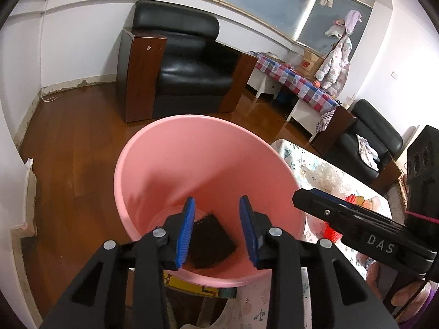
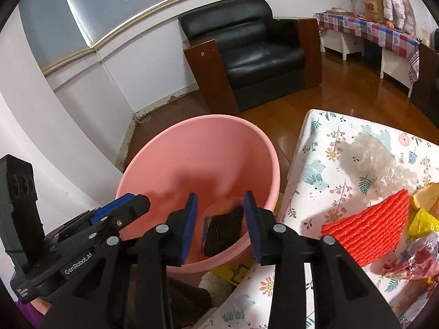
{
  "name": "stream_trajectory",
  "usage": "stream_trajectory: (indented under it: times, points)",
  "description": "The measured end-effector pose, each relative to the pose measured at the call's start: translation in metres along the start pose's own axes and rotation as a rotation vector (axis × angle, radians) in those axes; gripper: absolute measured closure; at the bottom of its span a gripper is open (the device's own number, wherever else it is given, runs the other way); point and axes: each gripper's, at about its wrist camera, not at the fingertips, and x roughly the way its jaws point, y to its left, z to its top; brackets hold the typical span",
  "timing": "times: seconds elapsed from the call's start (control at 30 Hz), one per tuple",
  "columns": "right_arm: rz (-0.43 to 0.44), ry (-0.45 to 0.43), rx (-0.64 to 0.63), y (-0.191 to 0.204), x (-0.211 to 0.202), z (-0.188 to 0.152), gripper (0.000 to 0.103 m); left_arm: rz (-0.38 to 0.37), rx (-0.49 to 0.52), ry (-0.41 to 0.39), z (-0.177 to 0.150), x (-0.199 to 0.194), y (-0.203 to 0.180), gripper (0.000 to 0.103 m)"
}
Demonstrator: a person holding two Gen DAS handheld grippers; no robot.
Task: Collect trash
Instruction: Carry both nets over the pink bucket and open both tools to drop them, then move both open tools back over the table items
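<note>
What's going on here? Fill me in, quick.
A person is clearing trash off a table into a pink bucket. Both tools, left and right, hang open and empty over the bucket, where a dark mesh piece already lies. A red mesh sleeve, crumpled clear plastic and other wrappers are on the table.

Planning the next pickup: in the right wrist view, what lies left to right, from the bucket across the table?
Pink bucket → crumpled clear plastic → red ridged sheet → yellow wrapper.
</note>
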Motion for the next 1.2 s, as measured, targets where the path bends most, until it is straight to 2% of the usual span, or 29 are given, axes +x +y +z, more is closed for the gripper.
stream_trajectory:
  times: [0.3, 0.53, 0.77, 1.2]
  points:
    - [-0.039, -0.017, 0.009, -0.01, -0.019, -0.01, 0.067, 0.006, 0.011, 0.003, -0.004, -0.003, -0.006, 0.068]
    - [-0.073, -0.042, 0.038, -0.027, -0.044, -0.018, 0.067, 0.027, 0.02, 0.001, -0.006, -0.002, -0.013, 0.06]
    - [-0.102, -0.08, 0.07, -0.045, -0.076, -0.028, 0.067, 0.033, 0.018, 0.009, -0.007, -0.002, -0.015, 0.059]
    - [-0.114, -0.121, 0.151, -0.085, -0.109, -0.043, 0.067, 0.023, 0.112, -0.005, -0.002, -0.013, -0.066, 0.058]
